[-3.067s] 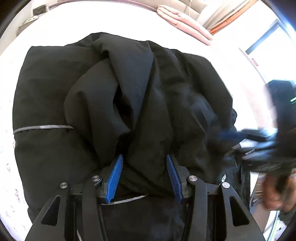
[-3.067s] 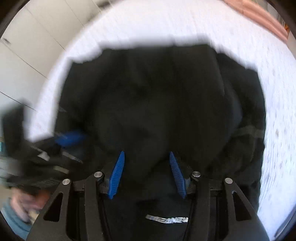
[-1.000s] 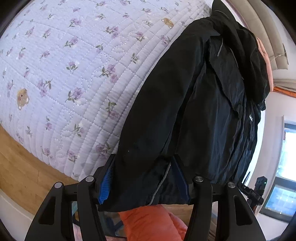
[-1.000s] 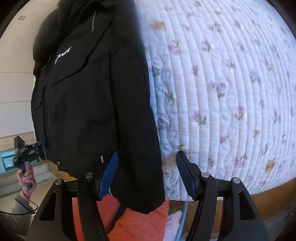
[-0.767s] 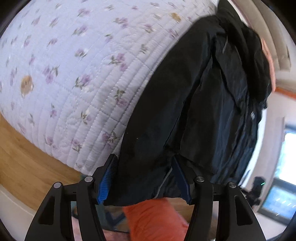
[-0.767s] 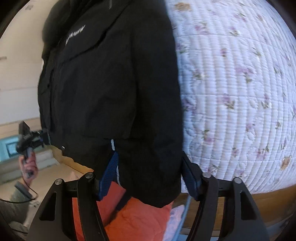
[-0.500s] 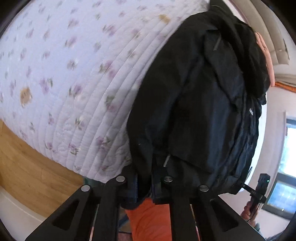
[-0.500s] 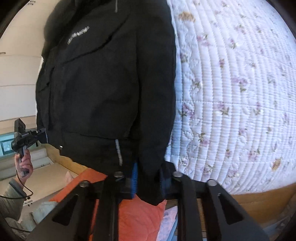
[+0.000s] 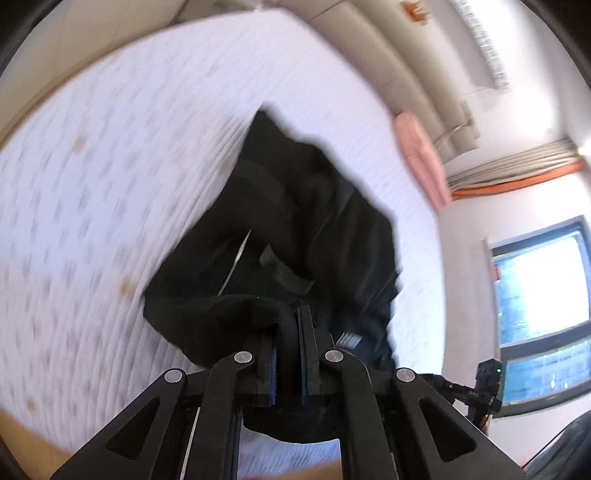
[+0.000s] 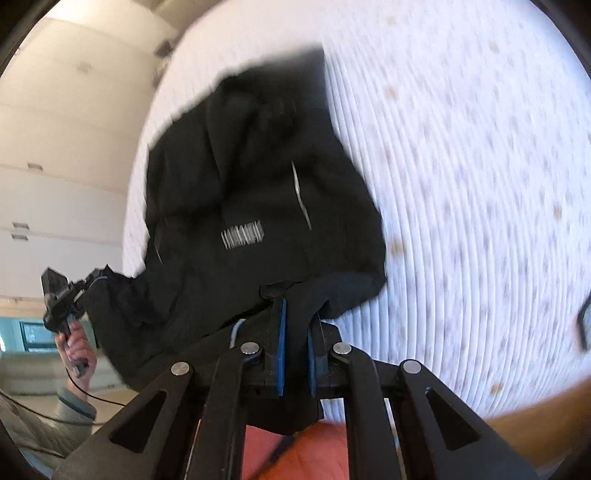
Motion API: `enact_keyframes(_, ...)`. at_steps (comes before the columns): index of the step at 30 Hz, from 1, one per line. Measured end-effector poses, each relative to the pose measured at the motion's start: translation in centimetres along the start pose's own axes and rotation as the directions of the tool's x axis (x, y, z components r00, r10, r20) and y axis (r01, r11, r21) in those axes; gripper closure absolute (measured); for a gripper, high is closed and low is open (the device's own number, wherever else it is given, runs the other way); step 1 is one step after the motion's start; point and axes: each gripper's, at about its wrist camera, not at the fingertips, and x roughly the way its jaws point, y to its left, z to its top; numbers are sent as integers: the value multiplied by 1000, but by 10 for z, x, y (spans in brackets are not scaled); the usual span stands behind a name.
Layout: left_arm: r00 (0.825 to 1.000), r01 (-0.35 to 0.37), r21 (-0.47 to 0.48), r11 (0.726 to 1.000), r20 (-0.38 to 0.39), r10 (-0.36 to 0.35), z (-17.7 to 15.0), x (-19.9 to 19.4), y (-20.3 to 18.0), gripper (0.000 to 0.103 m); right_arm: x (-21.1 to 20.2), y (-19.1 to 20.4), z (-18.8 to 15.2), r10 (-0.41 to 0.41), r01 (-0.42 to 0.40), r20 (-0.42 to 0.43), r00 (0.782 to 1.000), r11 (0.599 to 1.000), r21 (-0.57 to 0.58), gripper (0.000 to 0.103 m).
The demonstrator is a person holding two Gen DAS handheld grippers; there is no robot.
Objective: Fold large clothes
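Both hem corners have left the bed's edge since a second ago; the left hand-held gripper (image 9: 288,334) and right hand-held gripper (image 10: 295,325), each clamped on the jacket (image 9: 295,221), hold them level, collar end far up the bed (image 9: 92,166).

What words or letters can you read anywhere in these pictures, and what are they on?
White lettering on the black jacket, at: too blurred to read.
White patch low on the jacket in the left wrist view: too small and blurred to read.
Red sign by the window: too small to read.
Red mark high on the wall: blurred, unreadable.
Nothing else carries text.
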Motion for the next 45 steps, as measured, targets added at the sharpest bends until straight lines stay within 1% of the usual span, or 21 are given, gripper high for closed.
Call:
enact_keyframes(2,999,27,26,999,41,-28,28,-4,-11,94,-13,9,30,15,-15,51,999,1000,-1,90)
enact_keyframes(3,997,42,48,998,69,-45,50,-4,-19,94,-19,14,47,18,-17,81,997,1000,-4,90)
enact_keyframes(5,994,49,80,996,98,-57,84,2,-27,94,-26,27,81,6,-5,138,990,1000,-5,90)
enact_keyframes(8,988,71,93,993,129,-82,134,30,-35,93,-22,41,133,-19,21,204,979,1000,-11,89)
enact_keyframes(11,989,40,77,996,139,-50,173,71,-24,93,2,54,182,-65,68,250,966,998,-3,89)
enact_keyframes(14,995,4,21,1000,101,-7,199,127,-3,93,34,48,224,-112,107,242,964,994,33,86)
enact_keyframes(16,998,-25,-16,1000,58,26,215,158,11,91,68,41,242,-155,145,201,967,987,65,82)
enact_keyframes(18,999,-55,-37,998,-2,55,215,188,27,90,102,31,255,-193,180,146,970,978,102,82)
enact_keyframes(20,996,-76,2,997,-43,76,213,206,32,89,135,21,257,-215,203,87,973,971,129,82)
enact_keyframes(22,995,-77,47,996,-61,80,213,212,31,89,154,14,254,-225,214,63,972,966,148,82)
enact_keyframes(26,989,-44,95,995,-138,57,226,211,27,87,158,10,255,-219,208,55,974,966,157,81)
enact_keyframes(29,988,-49,146,988,-139,69,231,190,12,85,149,1,258,-178,162,66,982,966,201,81)
enact_keyframes(31,990,-18,160,987,-132,40,231,173,3,83,134,-3,253,-181,150,111,977,958,243,81)
enact_keyframes(33,986,77,150,986,-156,-53,231,151,-1,78,120,-7,249,-162,116,146,976,953,280,80)
enact_keyframes(35,979,128,130,983,-176,-105,234,138,9,53,106,-8,244,-142,84,176,974,951,297,74)
enact_keyframes(36,986,98,131,986,-145,-79,236,126,14,33,99,-7,242,-157,97,188,970,951,292,59)
enact_keyframes(37,995,32,154,988,-96,-18,239,114,18,27,92,-5,241,-200,138,196,960,948,287,44)
enact_keyframes(38,997,-10,167,986,-68,21,243,106,21,28,85,-4,240,-224,161,208,952,946,283,41)
enact_keyframes(41,998,-3,147,989,-54,11,245,93,30,27,62,2,234,-208,142,266,941,959,245,41)
enact_keyframes(43,999,-15,145,989,-48,22,245,99,31,27,54,9,232,-222,169,274,936,964,203,36)
enact_keyframes(45,997,-39,167,985,-54,49,244,119,27,27,58,16,235,-234,201,264,936,969,144,30)
